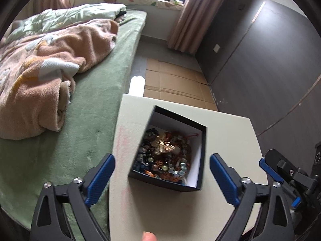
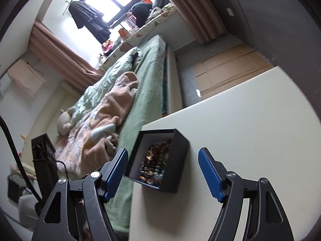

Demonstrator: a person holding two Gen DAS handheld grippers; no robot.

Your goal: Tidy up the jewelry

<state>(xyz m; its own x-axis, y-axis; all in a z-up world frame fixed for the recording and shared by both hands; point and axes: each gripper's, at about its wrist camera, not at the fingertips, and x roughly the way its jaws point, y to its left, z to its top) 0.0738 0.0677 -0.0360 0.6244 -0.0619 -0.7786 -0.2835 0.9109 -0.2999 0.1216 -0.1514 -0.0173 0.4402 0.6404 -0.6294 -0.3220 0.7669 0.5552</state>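
Your left tongs [image 1: 162, 175] and right tongs [image 2: 163, 172] both gape empty. The jewelry [image 1: 164, 156] sits heaped inside the black box [image 1: 201, 150] on the worktop [image 1: 230, 140]; little looks left, perhaps only a lid.

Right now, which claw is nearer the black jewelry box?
Left, I'd judge. The left claw is open and straddles the black jewelry box. The right claw is open too, but sits further back, off the box's right side.

jewelry [image 1: 164, 156] lies in the box [image 1: 200, 160] on the table [image 1: 230, 132], bed [image 1: 80, 140] to its left.
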